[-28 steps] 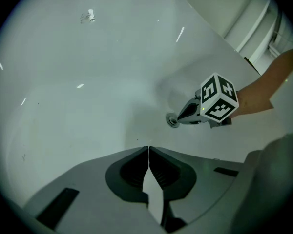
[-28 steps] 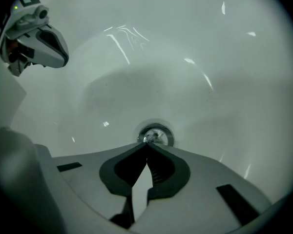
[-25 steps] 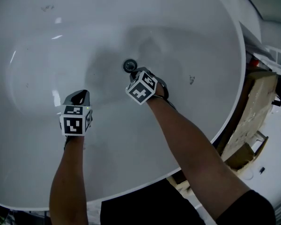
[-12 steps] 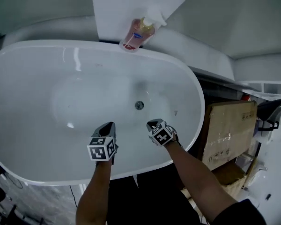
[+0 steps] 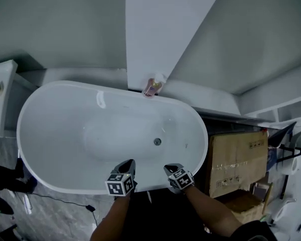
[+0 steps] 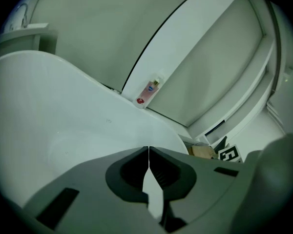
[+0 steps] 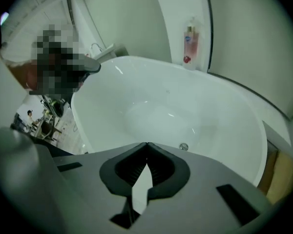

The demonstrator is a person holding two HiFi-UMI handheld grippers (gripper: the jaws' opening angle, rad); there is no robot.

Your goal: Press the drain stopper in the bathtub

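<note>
The white oval bathtub (image 5: pixel 60 134) fills the middle of the head view. Its small round metal drain stopper (image 5: pixel 157 141) sits in the tub floor, right of centre, and shows again as the drain stopper (image 7: pixel 184 146) in the right gripper view. My left gripper (image 5: pixel 129 162) and right gripper (image 5: pixel 171 167) hover side by side over the tub's near rim, well short of the stopper. The left gripper (image 6: pixel 148 148) has its jaws shut with nothing between them. The right gripper (image 7: pixel 147 144) is likewise shut and empty, pointing across the tub.
A pink soap bottle (image 5: pixel 153 87) stands on the far ledge against a white column (image 5: pixel 160 29). A cardboard box (image 5: pixel 236 159) sits right of the tub, a white fixture (image 5: pixel 1 102) to its left. A cable (image 5: pixel 65 202) lies on the grey floor.
Both grippers have drawn back from the tub floor to its near rim. The right gripper has left the drain stopper, and the head view has risen to show the whole tub.
</note>
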